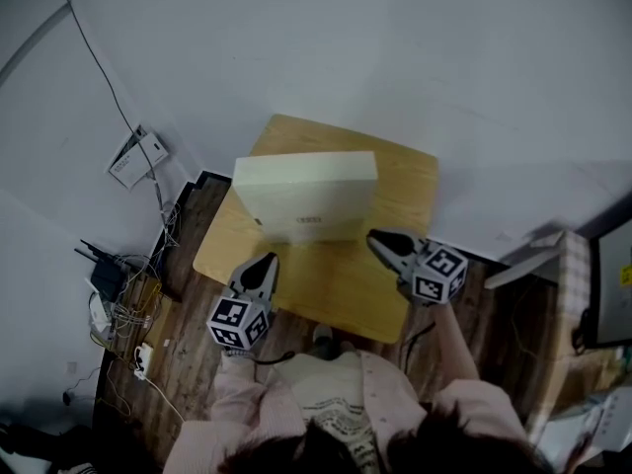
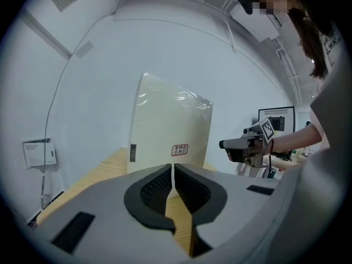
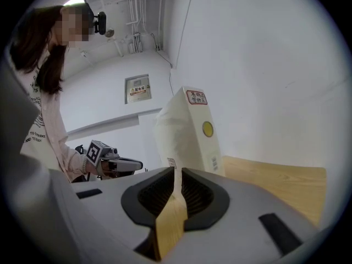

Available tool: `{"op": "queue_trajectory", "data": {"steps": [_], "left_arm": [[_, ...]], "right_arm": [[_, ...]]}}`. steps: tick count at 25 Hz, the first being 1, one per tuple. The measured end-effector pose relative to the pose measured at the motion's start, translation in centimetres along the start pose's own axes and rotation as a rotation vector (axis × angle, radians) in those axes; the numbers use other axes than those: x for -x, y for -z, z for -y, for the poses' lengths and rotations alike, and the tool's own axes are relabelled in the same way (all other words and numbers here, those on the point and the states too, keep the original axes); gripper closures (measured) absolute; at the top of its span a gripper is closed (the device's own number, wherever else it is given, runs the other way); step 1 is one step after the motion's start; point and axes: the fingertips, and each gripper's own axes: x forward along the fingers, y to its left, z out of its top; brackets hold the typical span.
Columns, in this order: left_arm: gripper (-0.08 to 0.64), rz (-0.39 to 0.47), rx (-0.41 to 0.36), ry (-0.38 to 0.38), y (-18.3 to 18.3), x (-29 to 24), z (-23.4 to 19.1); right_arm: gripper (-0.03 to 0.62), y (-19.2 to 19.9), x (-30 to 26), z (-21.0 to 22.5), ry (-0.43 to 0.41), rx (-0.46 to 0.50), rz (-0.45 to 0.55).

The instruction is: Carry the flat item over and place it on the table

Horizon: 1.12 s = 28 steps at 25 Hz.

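Note:
The flat item (image 1: 306, 196) is a cream, plastic-wrapped package with a small red label, standing upright on edge at the back of a small wooden table (image 1: 336, 289). It also shows ahead of the jaws in the left gripper view (image 2: 168, 131) and the right gripper view (image 3: 190, 136). My left gripper (image 1: 268, 260) hovers over the table's front left, just short of the package, shut and empty (image 2: 172, 167). At the package's front right corner my right gripper (image 1: 376, 237) is also shut, holding nothing (image 3: 177, 171). Neither touches the package.
The table stands against a white wall (image 1: 395, 47). On the floor to the left lie a tangle of cables and a router (image 1: 118, 304). A notice (image 1: 136, 156) hangs on the wall. At the right are a shelf (image 1: 538, 260) and a monitor (image 1: 612, 284).

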Motion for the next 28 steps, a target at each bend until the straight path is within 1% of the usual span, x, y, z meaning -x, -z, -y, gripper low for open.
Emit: {"op": "queue_trajectory", "data": {"steps": [1,3,5,7,14,19,23,28], "left_arm": [[0.552,0.005,0.001,0.000,-0.1,0.2,0.3],[0.559,0.014,0.003,0.000,-0.2,0.5,0.9],[0.563,0.021,0.001,0.002,-0.4,0.7,1.5],[0.565,0.029,-0.003,0.005,-0.6,0.9,2.1],[0.568,0.048,-0.019,0.021,-1.2,1.4,3.7],[0.568,0.062,-0.015,0.023,-1.2,1.6,4.5],[0.569,0.062,-0.015,0.029,-0.9,1.6,5.1],[0.569,0.070,-0.015,0.026,-1.1,1.5,5.2]], "right_arm": [[0.568,-0.3,0.1,-0.3,-0.009,0.002,0.006],[0.589,-0.7,0.3,-0.8,-0.021,0.006,0.014],[0.589,-0.8,0.6,-1.2,-0.028,0.007,0.021],[0.609,-1.0,1.0,-1.7,-0.034,0.001,0.030],[0.609,-1.6,1.9,-3.2,-0.072,-0.006,0.067],[0.600,-2.2,2.6,-4.1,-0.099,0.015,0.098],[0.601,-1.7,2.6,-4.5,-0.105,0.064,0.076],[0.601,-1.4,2.3,-5.2,-0.131,0.077,0.070]]}}
